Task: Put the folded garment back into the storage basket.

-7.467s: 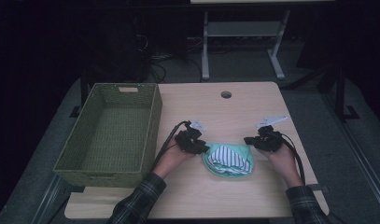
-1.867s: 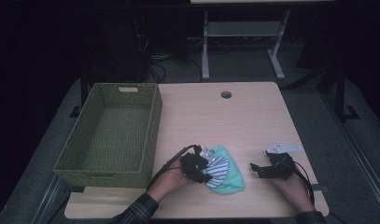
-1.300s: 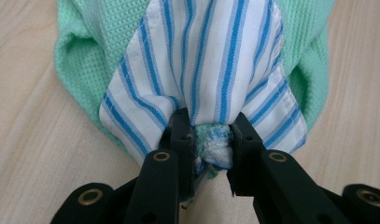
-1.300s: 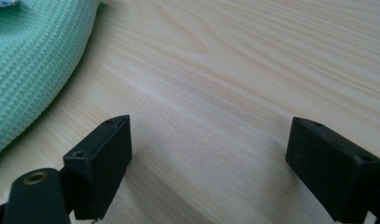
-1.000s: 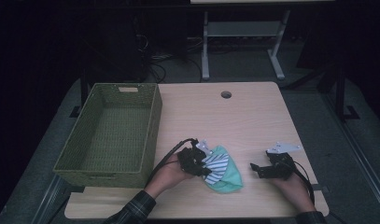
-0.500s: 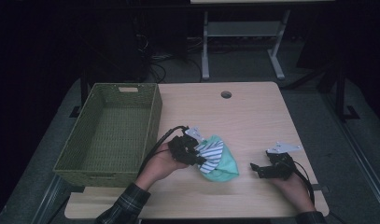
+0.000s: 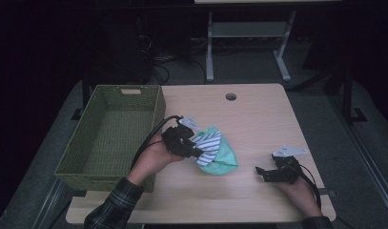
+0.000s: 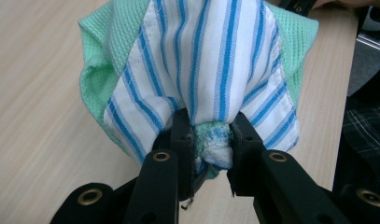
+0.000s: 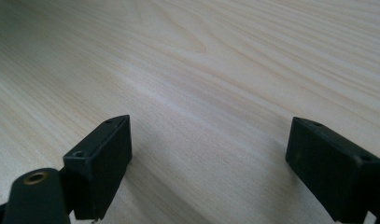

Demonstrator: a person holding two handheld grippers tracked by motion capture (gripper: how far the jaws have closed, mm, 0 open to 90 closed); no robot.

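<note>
Carried leftward since a second ago toward the basket [image 7: 110, 136], the soft, light cloth bundle [image 7: 215, 151] is pinched at its gathered end by the left gripper [image 8: 208, 140], best kept there, while the right gripper [image 9: 208, 168] is held wide open near the table's [image 7: 258, 114] right edge.

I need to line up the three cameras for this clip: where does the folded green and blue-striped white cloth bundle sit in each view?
High view: the green and blue-striped white cloth bundle lies at table centre, right of the woven green basket, clamped by the left gripper.
Left gripper view: upper centre, pinched between the black jaws.
Right gripper view: not in it; open jaws over bare wood.
Shared landmark: the light wooden tabletop.
</note>
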